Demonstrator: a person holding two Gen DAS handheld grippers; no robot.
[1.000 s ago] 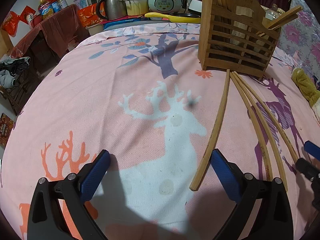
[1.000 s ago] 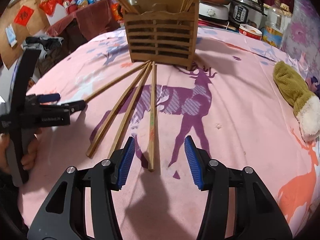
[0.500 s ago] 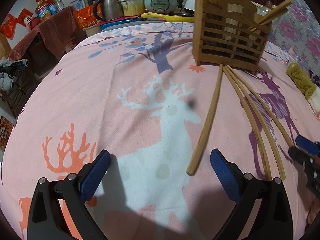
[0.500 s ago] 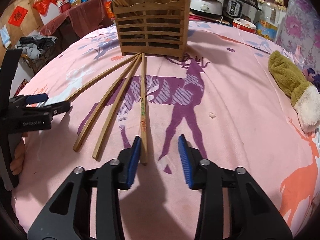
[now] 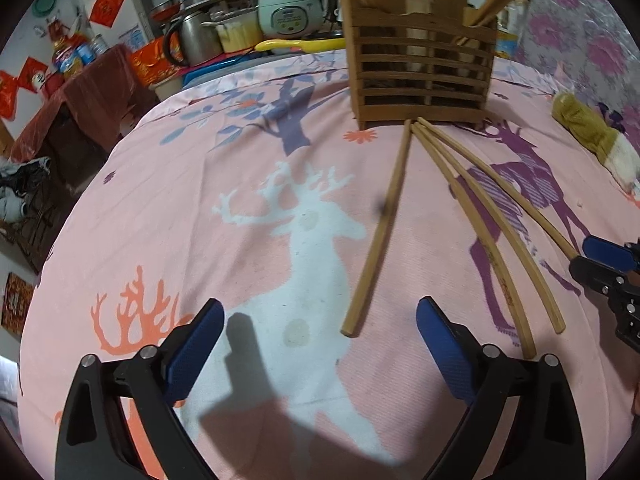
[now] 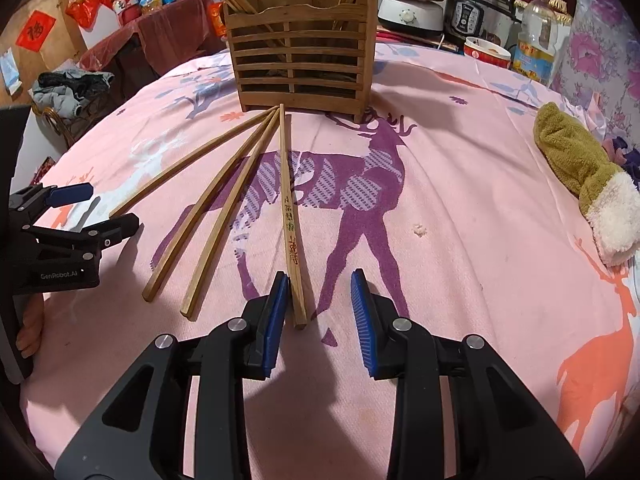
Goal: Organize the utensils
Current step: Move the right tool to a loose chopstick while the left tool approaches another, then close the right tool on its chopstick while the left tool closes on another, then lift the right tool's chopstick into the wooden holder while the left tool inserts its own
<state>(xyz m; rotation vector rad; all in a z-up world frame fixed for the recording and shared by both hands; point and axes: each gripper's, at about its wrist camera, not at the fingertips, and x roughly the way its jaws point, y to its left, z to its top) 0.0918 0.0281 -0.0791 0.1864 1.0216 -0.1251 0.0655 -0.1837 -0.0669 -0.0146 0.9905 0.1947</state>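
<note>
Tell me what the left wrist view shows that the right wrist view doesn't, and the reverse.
Only the left wrist view shows the kettle, the pale green rice cooker and the yellow utensil behind the table.

Only the right wrist view shows the printed characters on the rightmost chopstick, whose near end lies between the right claw's open fingers, plus the oil bottle and black cooker.

Both show the wooden holder, four loose chopsticks, the olive mitten and the open left claw.

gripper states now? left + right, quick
Left hand-held gripper: open, holding nothing.
Right hand-held gripper: open, straddling the printed chopstick, not clamped.
</note>
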